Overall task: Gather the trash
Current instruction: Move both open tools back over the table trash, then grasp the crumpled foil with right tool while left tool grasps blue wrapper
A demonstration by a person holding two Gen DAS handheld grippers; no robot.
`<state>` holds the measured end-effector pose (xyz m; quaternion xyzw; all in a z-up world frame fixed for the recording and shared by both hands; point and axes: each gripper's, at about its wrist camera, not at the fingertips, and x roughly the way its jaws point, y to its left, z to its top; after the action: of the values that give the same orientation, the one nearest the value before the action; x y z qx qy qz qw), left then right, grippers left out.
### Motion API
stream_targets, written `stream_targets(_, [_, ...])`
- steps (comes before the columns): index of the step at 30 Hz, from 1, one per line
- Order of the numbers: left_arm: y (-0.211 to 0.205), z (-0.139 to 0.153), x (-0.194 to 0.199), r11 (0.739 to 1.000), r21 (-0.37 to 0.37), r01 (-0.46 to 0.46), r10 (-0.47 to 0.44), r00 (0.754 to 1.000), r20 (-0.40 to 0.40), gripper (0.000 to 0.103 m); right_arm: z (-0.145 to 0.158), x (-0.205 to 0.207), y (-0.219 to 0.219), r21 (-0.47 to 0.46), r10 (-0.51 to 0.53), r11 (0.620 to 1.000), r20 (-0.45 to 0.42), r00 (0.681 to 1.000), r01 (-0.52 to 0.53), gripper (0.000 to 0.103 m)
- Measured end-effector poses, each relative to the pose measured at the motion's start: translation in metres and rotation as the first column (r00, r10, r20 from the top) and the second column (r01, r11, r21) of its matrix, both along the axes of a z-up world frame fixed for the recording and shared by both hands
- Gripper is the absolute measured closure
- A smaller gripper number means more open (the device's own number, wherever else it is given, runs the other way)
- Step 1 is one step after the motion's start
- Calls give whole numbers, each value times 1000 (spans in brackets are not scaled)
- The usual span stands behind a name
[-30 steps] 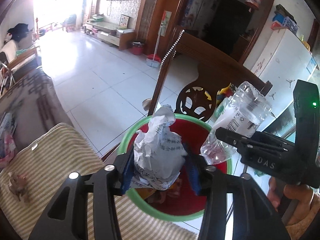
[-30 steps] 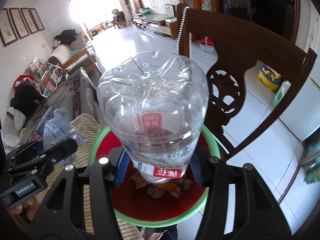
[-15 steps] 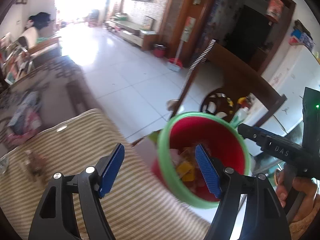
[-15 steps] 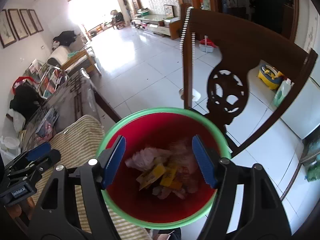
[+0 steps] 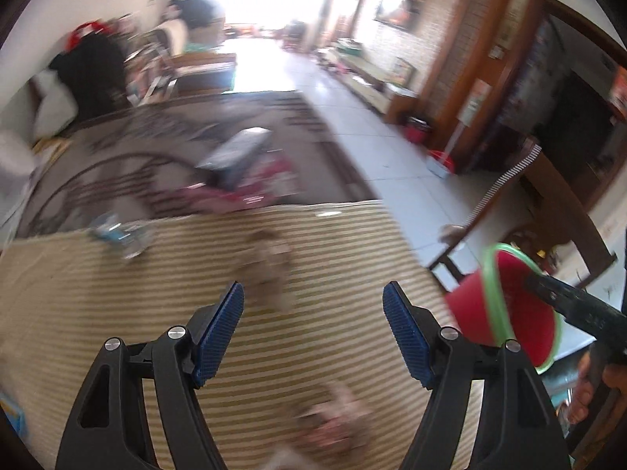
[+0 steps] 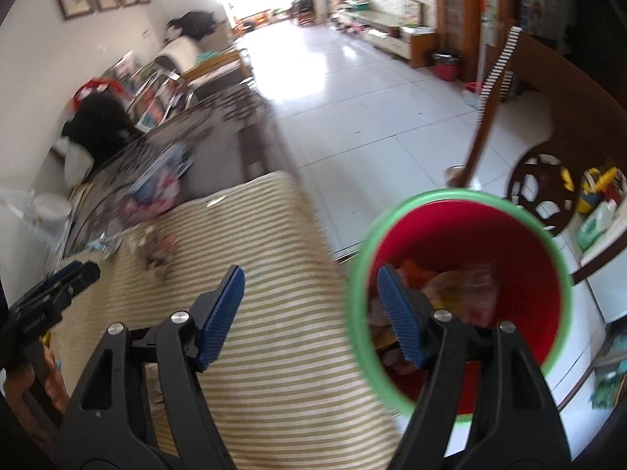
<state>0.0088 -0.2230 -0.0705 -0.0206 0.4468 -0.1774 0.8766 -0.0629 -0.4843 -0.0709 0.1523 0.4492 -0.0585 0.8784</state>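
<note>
The left gripper stands open and empty over the striped cloth; a blurred brownish scrap of trash lies on the cloth just ahead of its tips, another scrap below them; the red bin with trash inside sits off the cloth's right edge; the right gripper is opening, nothing between its pads, right fingertip over the bin's green rim.

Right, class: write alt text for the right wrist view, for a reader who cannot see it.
The right gripper, its jaws opening and empty, points at the edge of a striped cloth beside a red bin with a green rim and trash inside. Blurred scraps lie further along the cloth, and the left gripper shows at the far left.
</note>
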Motion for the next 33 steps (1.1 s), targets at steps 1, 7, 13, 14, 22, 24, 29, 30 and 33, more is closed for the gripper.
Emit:
stream_targets(1, [17, -4, 2, 1000, 2, -24, 24, 1000, -10, 33, -2, 3, 14, 5, 22, 1000, -12, 1000, -22, 32])
stream_targets(7, [90, -23, 8, 994, 5, -110, 110, 993, -47, 33, -23, 10, 89, 59, 142, 989, -89, 986, -137, 32])
stream_targets(13, [140, -43, 19, 990, 11, -139, 139, 987, -81, 33, -45, 4, 160, 76, 258, 966, -182, 949, -248, 32])
stream_targets(14, [146, -46, 21, 990, 11, -142, 142, 986, -87, 33, -48, 2, 167, 80, 264, 964, -194, 945, -253, 32])
stream_targets(22, [171, -59, 37, 992, 11, -126, 127, 986, -112, 33, -75, 2, 184, 13, 170, 985, -277, 946, -174, 32])
stream_targets(24, [172, -59, 41, 993, 11, -116, 116, 987, -113, 33, -84, 5, 185, 27, 165, 986, -296, 941, -165, 34])
stream_targets(29, [175, -62, 57, 995, 32, -97, 100, 989, -108, 33, -84, 5, 190, 26, 161, 987, -286, 944, -160, 54])
stream_targets(30, [175, -64, 64, 994, 36, -100, 103, 989, -109, 33, -80, 7, 192, 19, 157, 987, -276, 948, -158, 54])
stream_targets(33, [178, -68, 82, 993, 37, -114, 118, 986, -116, 33, -63, 9, 193, -17, 152, 987, -233, 961, -160, 54])
